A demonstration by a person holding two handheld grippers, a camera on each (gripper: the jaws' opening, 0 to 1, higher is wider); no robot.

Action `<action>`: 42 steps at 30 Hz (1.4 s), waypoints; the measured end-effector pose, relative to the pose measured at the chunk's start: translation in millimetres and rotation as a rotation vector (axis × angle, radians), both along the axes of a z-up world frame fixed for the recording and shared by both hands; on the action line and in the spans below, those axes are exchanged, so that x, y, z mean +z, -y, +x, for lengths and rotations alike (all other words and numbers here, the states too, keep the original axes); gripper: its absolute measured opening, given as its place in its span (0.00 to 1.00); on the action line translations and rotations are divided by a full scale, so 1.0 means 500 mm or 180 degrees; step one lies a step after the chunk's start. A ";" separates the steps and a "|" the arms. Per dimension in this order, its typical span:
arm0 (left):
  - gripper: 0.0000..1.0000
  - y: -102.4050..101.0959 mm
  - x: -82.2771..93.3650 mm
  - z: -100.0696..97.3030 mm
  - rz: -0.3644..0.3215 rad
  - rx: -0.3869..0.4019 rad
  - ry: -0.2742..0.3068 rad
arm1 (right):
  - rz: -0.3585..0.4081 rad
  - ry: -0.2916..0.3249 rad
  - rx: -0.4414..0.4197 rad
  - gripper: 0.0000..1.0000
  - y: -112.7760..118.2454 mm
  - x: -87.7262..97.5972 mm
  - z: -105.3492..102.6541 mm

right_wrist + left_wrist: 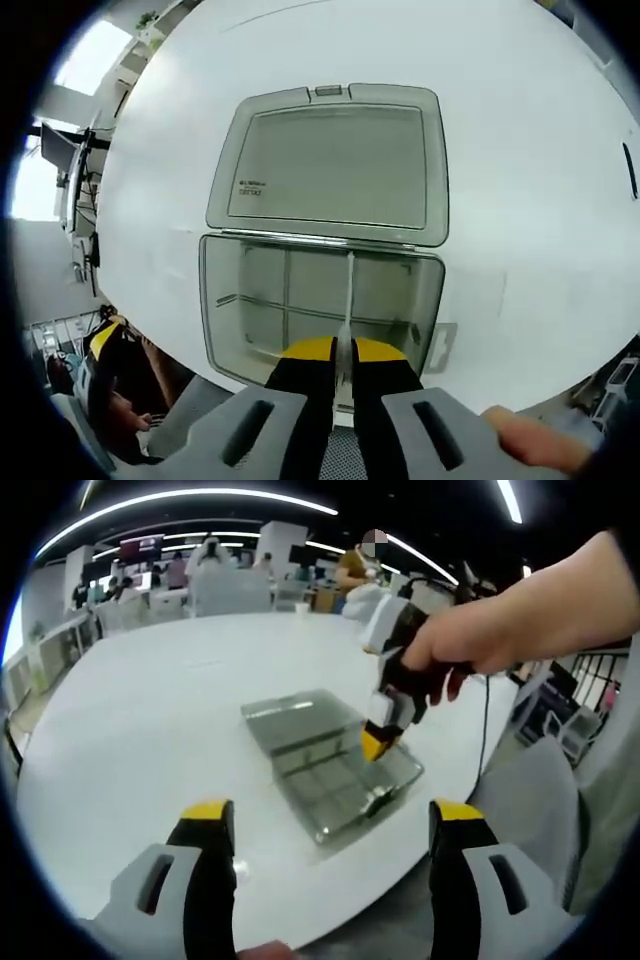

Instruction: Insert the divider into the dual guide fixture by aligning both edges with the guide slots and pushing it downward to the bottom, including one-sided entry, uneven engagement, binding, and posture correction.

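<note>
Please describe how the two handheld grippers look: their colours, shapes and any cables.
Both grippers have black jaws with yellow tips, set in light grey moulded bodies with slot-shaped openings. The left gripper shows this in its own view. The right gripper looks the same; in the left gripper view it has a white and black body and a thin black cable hanging below the hand.

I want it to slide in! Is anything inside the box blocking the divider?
Nothing visible blocks it. The right hand-held gripper holds the divider upright over the open clear box; no loose item shows in the compartment below it.
</note>
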State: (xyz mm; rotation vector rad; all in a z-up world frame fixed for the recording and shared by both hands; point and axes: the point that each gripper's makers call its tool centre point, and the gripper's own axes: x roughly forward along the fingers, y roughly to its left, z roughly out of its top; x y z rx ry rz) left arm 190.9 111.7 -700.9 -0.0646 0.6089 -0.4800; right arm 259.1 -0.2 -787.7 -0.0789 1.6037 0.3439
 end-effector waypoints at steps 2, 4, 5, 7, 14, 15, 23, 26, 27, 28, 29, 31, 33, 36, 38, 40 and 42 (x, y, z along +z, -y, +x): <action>0.78 0.000 0.000 0.000 -0.0005 0.0004 0.0000 | 0.0006 0.0006 -0.0003 0.00 0.001 -0.003 0.000; 0.78 0.000 0.001 0.000 -0.0002 0.0004 0.0002 | 0.0021 0.0006 -0.0024 0.00 0.000 -0.003 -0.001; 0.78 0.000 0.000 0.000 0.0000 0.0004 0.0001 | 0.0014 0.0013 0.0000 0.00 -0.001 -0.003 -0.002; 0.78 0.001 -0.001 -0.001 0.0000 -0.0001 -0.0007 | 0.0008 0.0018 0.0015 0.00 -0.002 0.000 -0.005; 0.78 0.003 -0.001 -0.001 -0.0001 -0.0009 -0.0005 | -0.0043 0.0055 0.0113 0.00 -0.005 -0.007 -0.009; 0.78 0.002 -0.002 -0.001 0.0001 -0.0008 -0.0004 | -0.0072 0.0075 0.0172 0.00 -0.005 -0.008 -0.009; 0.78 -0.002 -0.003 -0.001 0.0000 0.0009 -0.0011 | -0.0185 0.0128 0.0374 0.00 -0.007 -0.019 -0.008; 0.78 -0.002 -0.004 -0.002 -0.0004 0.0012 -0.0015 | -0.0211 0.0145 0.0415 0.00 -0.008 -0.022 -0.009; 0.78 -0.001 -0.004 -0.002 -0.0006 0.0011 -0.0017 | -0.0222 0.0152 0.0436 0.00 -0.008 -0.024 -0.010; 0.78 -0.001 -0.004 -0.003 -0.0006 0.0011 -0.0019 | -0.0223 0.0153 0.0436 0.00 -0.009 -0.024 -0.010; 0.78 -0.001 -0.005 -0.003 -0.0006 0.0012 -0.0018 | -0.0240 0.0161 0.0465 0.00 -0.009 -0.025 -0.010; 0.78 -0.001 -0.006 -0.004 -0.0010 0.0010 -0.0025 | -0.0252 0.0173 0.0519 0.00 -0.009 -0.028 -0.010; 0.78 0.000 -0.006 -0.003 -0.0008 0.0008 -0.0023 | -0.0253 0.0186 0.0515 0.00 -0.007 -0.031 -0.011; 0.77 0.001 -0.004 -0.003 -0.0008 0.0009 -0.0022 | -0.0229 0.0233 0.0534 0.00 -0.006 -0.033 -0.012; 0.77 0.000 -0.005 -0.003 -0.0004 0.0007 -0.0024 | -0.0174 0.0263 0.0503 0.00 -0.004 -0.033 -0.010; 0.77 0.001 -0.004 -0.001 -0.0004 0.0007 -0.0021 | -0.0071 0.0266 0.0314 0.00 -0.005 -0.033 -0.009; 0.77 0.002 -0.003 0.000 -0.0003 0.0001 -0.0019 | -0.0007 0.0293 0.0301 0.01 -0.003 -0.033 -0.008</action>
